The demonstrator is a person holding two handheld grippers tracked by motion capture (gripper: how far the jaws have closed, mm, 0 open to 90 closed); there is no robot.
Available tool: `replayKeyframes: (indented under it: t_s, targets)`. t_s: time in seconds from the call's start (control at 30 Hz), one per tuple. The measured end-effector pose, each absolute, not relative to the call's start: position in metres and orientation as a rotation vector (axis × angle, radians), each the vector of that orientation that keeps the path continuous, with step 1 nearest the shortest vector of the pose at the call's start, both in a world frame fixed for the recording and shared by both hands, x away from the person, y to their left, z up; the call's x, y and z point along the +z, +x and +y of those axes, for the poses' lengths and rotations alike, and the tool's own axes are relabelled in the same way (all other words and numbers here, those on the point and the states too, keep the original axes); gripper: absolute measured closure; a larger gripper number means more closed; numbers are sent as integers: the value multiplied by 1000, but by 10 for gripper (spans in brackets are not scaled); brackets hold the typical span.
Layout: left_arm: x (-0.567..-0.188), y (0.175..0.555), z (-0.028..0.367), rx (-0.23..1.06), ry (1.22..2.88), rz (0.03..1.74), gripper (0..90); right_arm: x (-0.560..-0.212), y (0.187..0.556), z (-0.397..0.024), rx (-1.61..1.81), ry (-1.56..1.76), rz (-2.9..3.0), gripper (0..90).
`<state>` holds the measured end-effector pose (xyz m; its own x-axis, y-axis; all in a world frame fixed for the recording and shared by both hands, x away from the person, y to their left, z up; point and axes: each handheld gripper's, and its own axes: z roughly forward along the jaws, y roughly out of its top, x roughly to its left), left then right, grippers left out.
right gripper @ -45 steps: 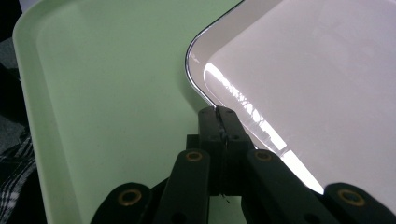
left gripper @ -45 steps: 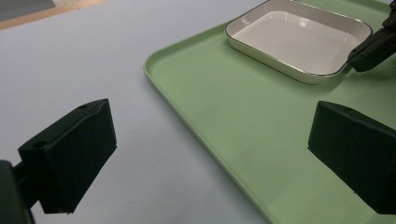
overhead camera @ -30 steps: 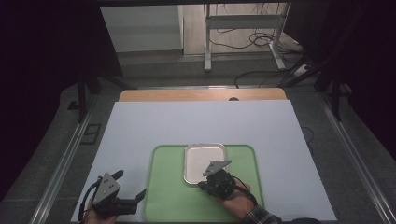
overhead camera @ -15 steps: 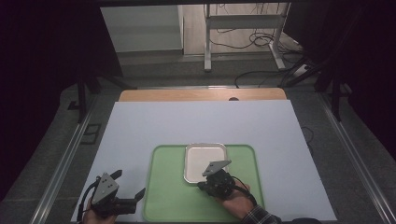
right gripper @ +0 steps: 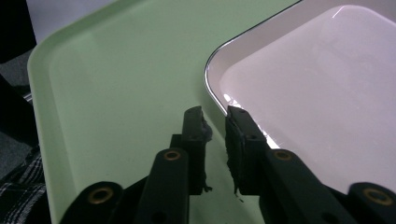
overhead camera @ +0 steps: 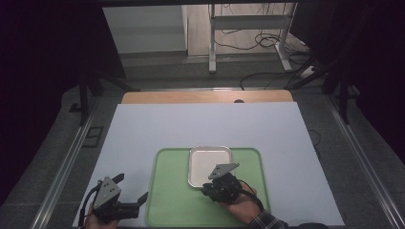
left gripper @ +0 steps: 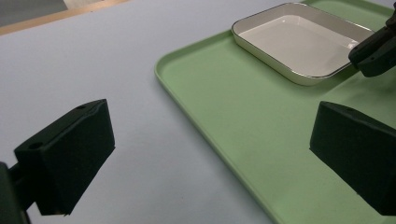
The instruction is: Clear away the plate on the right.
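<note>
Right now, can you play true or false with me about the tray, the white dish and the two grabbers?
1. The white dish sits on the green tray. True.
2. The dish is full of food. False: it is empty.
3. The left gripper has its fingers wide apart. True.
4. The right gripper grips the dish rim. False: its fingers have just parted, a small gap showing.
5. The tray is red. False: green.

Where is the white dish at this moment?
In the high view, the white dish lies on the far middle part of the green tray, just ahead of the right claw, whose jaws straddle its near rim.
</note>
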<state>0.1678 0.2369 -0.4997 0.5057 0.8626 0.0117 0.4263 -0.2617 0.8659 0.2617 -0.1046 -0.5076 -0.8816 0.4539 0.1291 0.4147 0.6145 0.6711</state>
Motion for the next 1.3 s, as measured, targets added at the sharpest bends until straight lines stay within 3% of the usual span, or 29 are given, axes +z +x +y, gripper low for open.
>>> replayKeyframes:
  t_s: [0.37,0.7,1.3]
  targets:
    - [-500,168,236,627,1883,1062,0,-501,262,-109,1158,757,2756,667]
    - [-500,168,236,627,1883,1060,0,-490,261,-115,1193,758,2736,533]
    - [-500,168,236,625,1883,1058,0,-480,263,-128,1188,720,2668,402]
